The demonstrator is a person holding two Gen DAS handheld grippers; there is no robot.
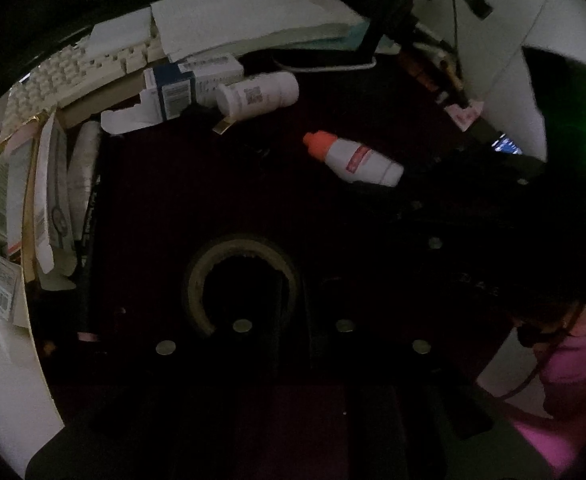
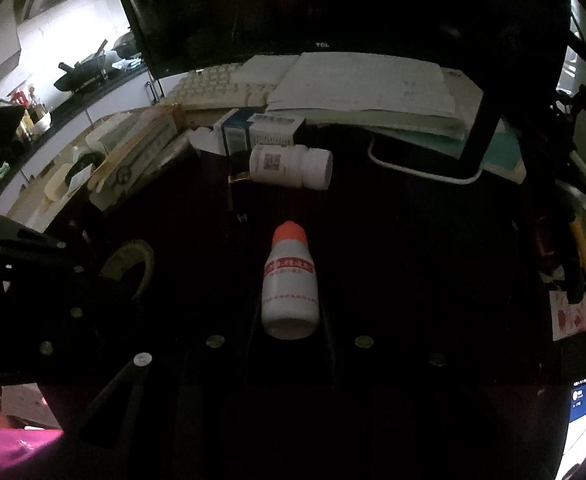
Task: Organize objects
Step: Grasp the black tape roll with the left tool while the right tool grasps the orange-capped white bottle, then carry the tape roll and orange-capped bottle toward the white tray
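Two smooth white plastic bottles on the dark desk: orange-capped bottle (image 2: 291,280) pinched at its base between the narrowly spread fingers of the right gripper (image 2: 291,336), white-capped bottle (image 2: 291,166) lying on its side beside one blue-and-white carton (image 2: 253,130). One flat tan tape roll (image 1: 243,282), ring-shaped, sits at the left gripper (image 1: 289,300), fingers pressed nearly together; its rim seems nipped between them, too dark to confirm.

Left tongs (image 1: 269,280) angled steeply down, jaws closed; right tongs (image 2: 291,280) angled down, jaws clamped narrow.
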